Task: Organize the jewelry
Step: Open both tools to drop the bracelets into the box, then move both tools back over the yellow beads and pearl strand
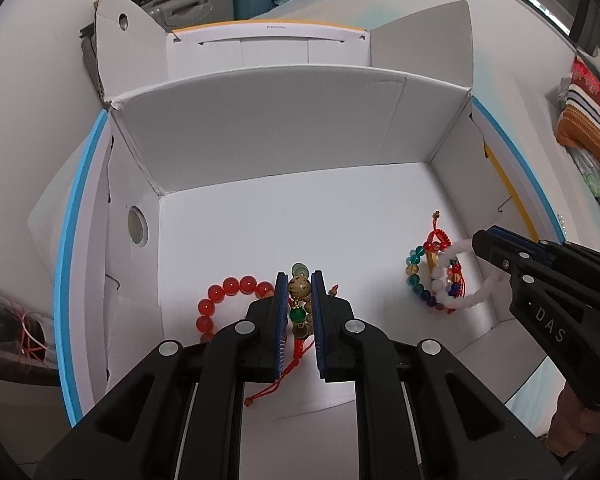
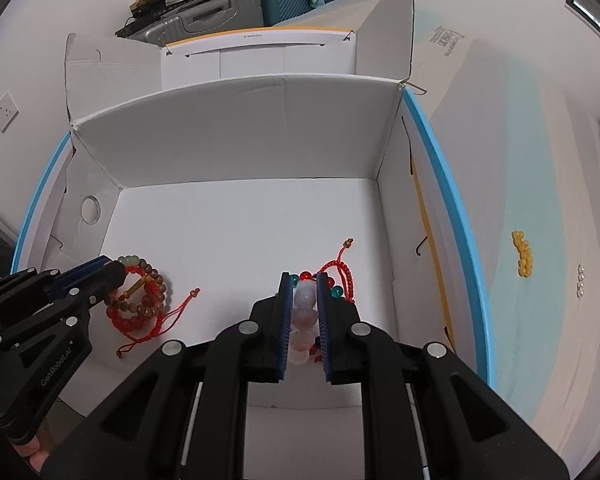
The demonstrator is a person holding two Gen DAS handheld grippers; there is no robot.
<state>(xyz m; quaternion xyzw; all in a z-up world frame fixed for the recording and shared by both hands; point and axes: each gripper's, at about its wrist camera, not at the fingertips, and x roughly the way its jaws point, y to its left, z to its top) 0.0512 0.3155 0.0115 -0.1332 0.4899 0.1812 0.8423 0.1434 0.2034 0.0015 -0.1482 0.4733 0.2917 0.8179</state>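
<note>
An open white cardboard box (image 1: 276, 140) holds the jewelry. My left gripper (image 1: 299, 282) is shut on a brown beaded bracelet (image 1: 299, 288) with green beads and red cord, over the box floor at front left. A red bead bracelet (image 1: 228, 286) lies beside it. In the right wrist view this gripper (image 2: 112, 266) sits over the brown bracelets (image 2: 148, 292). My right gripper (image 2: 304, 284) is shut on a white bead bracelet (image 2: 305, 300), with a multicoloured bracelet (image 1: 416, 272) and red cord (image 2: 340, 270) under it. It also shows in the left wrist view (image 1: 480, 240).
The box's flaps (image 2: 388, 24) stand up at the back and sides. A yellow bead bracelet (image 2: 523, 254) and small white pearls (image 2: 580, 282) lie on the table right of the box. Suitcases (image 1: 192, 4) stand behind. A blue rim (image 1: 70, 248) edges the table.
</note>
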